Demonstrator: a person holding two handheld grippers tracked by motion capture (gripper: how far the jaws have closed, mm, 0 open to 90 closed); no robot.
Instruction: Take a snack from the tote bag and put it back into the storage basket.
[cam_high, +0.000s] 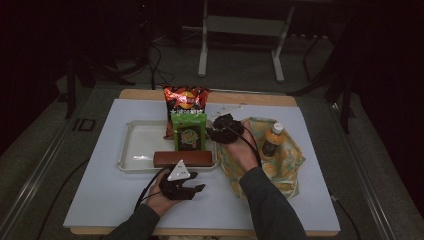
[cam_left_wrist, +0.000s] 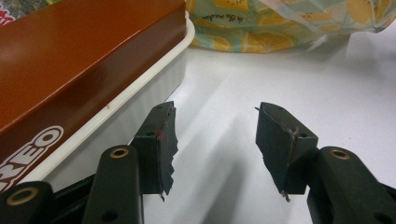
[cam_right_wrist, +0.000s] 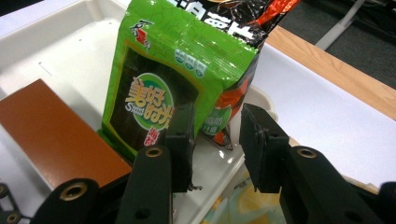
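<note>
A green seaweed snack packet (cam_high: 189, 131) (cam_right_wrist: 159, 79) stands upright in the white tray (cam_high: 135, 145), leaning against a red and black chip bag (cam_high: 186, 100) (cam_right_wrist: 233, 18) behind it. A brown biscuit box (cam_high: 183, 159) (cam_left_wrist: 70, 60) (cam_right_wrist: 51, 135) lies along the tray's near rim. My right gripper (cam_high: 212, 131) (cam_right_wrist: 215, 116) is open at the green packet's lower right corner, its pads off the packet. My left gripper (cam_high: 196, 182) (cam_left_wrist: 217, 116) is open over the bare white table, just in front of the tray's near right corner, with nothing between its jaws.
A lemon-print cloth bag (cam_high: 287, 160) (cam_left_wrist: 280, 23) lies to the right of the tray, with an orange juice bottle (cam_high: 272, 140) standing on it. The tray rim (cam_left_wrist: 154, 70) (cam_right_wrist: 219, 177) is close to both grippers. The wooden table edge (cam_right_wrist: 336, 70) runs behind the white mat (cam_high: 100, 190).
</note>
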